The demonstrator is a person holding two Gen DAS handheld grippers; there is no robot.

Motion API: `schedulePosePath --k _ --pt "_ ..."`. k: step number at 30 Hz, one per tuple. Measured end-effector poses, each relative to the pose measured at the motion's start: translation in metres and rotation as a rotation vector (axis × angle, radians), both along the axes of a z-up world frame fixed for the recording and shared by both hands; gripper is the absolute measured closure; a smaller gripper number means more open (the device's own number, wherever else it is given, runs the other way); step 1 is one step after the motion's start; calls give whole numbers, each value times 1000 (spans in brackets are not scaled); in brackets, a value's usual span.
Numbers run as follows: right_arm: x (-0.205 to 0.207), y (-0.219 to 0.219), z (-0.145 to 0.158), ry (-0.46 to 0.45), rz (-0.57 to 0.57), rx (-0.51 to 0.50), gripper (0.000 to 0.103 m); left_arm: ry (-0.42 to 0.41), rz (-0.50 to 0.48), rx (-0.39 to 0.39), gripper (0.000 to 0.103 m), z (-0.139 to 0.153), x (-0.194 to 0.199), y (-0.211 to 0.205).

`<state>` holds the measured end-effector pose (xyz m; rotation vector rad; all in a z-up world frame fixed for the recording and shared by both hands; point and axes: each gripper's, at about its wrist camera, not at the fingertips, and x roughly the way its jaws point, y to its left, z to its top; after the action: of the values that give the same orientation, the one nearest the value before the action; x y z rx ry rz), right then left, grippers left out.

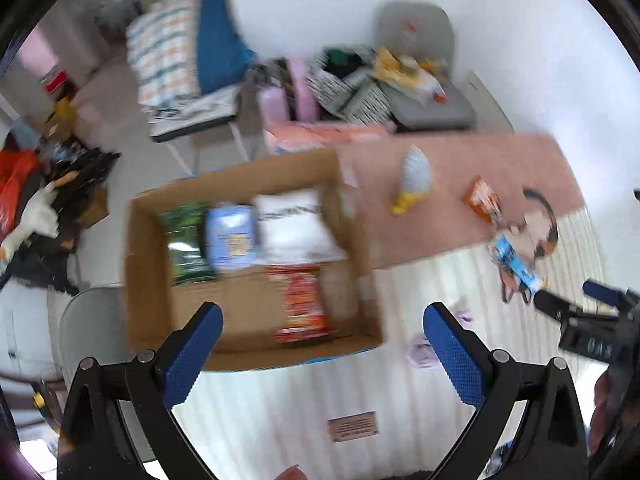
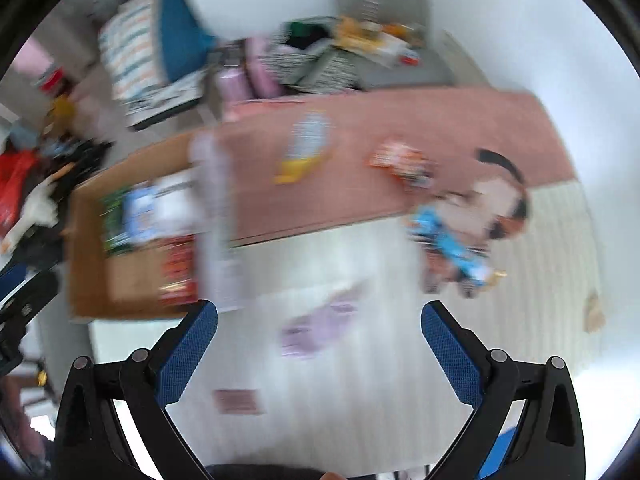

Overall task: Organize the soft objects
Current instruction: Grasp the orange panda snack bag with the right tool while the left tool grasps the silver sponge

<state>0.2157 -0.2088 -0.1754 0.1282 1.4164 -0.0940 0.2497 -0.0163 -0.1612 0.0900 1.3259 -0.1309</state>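
An open cardboard box point(image 1: 152, 240) stands on the bed and holds a green pack point(image 1: 186, 242), a light blue pack point(image 1: 232, 238), a white pack point(image 1: 294, 226) and a red-orange pack point(image 1: 304, 304). My left gripper point(image 1: 322, 334) is open and empty above the box's near edge. My right gripper point(image 2: 318, 330) is open and empty over the cream blanket point(image 2: 360, 380), near a small lilac item point(image 2: 316, 330). On the pink blanket point(image 1: 460, 184) lie a white-and-yellow pack point(image 1: 414, 178), an orange pack point(image 1: 482, 198) and a blue pack point(image 1: 516, 268). The right wrist view is blurred.
A cat-print patch point(image 1: 538, 224) shows at the blanket's right side. Behind the bed are a grey chair point(image 1: 424, 76) piled with items, a striped pillow point(image 1: 164, 48) and floor clutter at left point(image 1: 44, 200). My right gripper's body shows at the left wrist view's right edge point(image 1: 592, 320).
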Motion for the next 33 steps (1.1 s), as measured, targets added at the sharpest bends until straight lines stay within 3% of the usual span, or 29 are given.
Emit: schedulePosePath --k 5,11,14,20,23,24,26,28,33 --pt "27 -96 -51 111 -86 -9 0 90 -67 62 0 -48 39 -71" --pt "80 -147 -101 158 -171 177 0 253 -105 53 1 -114 102 -124" --pt "118 -139 -122 155 -76 93 0 247 -111 74 1 -130 124 -135" --pt "178 -108 -173 231 291 -131 0 239 -132 173 1 -166 159 -146" --pt "195 -102 -206 300 361 -142 0 263 -125 188 1 -185 172 -145" --pt "200 -103 -213 323 352 -123 1 274 -124 189 1 -190 176 -145" --pt "207 -110 -228 360 298 -80 27 290 -117 182 1 -200 184 -146" --pt "213 -124 -235 391 201 -37 45 301 -119 171 1 -205 192 -150" --pt "220 -161 -229 376 -43 181 41 391 -86 74 1 -228 214 -155"
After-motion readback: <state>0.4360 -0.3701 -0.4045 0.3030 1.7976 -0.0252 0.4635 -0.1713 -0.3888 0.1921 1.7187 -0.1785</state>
